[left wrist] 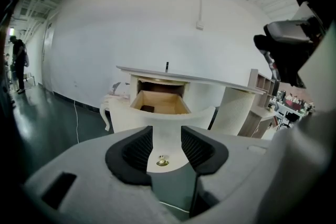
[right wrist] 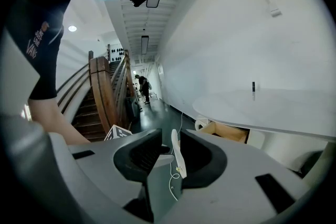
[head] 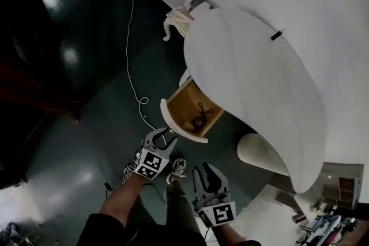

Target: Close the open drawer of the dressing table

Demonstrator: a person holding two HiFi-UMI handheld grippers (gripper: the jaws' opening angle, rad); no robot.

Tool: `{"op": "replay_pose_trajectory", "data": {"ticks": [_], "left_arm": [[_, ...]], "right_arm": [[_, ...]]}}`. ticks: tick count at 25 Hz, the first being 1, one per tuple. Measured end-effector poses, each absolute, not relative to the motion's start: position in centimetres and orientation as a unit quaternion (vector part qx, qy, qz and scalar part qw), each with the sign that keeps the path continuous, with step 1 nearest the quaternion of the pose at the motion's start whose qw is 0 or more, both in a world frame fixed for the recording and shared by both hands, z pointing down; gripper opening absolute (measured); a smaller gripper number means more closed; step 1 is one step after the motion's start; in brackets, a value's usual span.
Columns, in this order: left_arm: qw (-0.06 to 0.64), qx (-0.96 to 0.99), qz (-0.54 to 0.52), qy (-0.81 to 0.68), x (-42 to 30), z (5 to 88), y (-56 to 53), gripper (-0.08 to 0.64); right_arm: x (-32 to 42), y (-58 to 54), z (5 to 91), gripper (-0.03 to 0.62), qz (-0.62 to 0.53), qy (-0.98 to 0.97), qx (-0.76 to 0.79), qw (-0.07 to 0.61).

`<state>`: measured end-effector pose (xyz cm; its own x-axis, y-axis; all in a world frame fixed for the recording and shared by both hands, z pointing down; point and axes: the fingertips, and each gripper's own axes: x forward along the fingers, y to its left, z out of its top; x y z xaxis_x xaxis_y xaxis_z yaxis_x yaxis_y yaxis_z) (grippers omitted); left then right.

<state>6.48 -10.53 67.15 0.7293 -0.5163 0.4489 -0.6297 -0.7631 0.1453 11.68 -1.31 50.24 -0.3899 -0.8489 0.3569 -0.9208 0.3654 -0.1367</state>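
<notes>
- The drawer (head: pixel 193 109) stands open and sticks out from under the white bench (head: pixel 253 83) toward 8 o'clock in the head view.
- Its inside is light wood, and a small dark thing (head: pixel 200 118) lies on the bottom; I cannot tell what it is.
- The curved white front of the drawer carries a brass knob (left wrist: pixel 162 162).
- The left gripper (head: pixel 162 135) is at 7 o'clock of the drawer, very near its front. Whether it touches the front, I cannot tell.
- In the left gripper view the fingers (left wrist: pixel 137 152) are released and wide apart. The knob and the white front show in the gap between them, and the pads do not press on them.
- The right gripper (head: pixel 209 170) is at 6 o'clock of the drawer, a little apart from it, and to 4 o'clock of the left one.
- Its fingers (right wrist: pixel 142 157) are also released and grasp nothing.
- A small dark object (head: pixel 276 36) lies on the bench top, near its far edge.
- A white cable (head: pixel 130 55) runs over the dark floor (head: pixel 86 124) at 10 o'clock of the drawer.
</notes>
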Motion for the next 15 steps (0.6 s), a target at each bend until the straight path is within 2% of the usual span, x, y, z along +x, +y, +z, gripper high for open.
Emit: {"op": "replay_pose_trajectory", "data": {"ticks": [15], "left_arm": [[0.168, 0.911, 0.181, -0.332, 8.1, 67.7, -12.0, 0.163]], "right_arm": [[12.1, -3.2, 50.4, 0.095, 0.172, -0.83, 0.52, 0.108]]}}
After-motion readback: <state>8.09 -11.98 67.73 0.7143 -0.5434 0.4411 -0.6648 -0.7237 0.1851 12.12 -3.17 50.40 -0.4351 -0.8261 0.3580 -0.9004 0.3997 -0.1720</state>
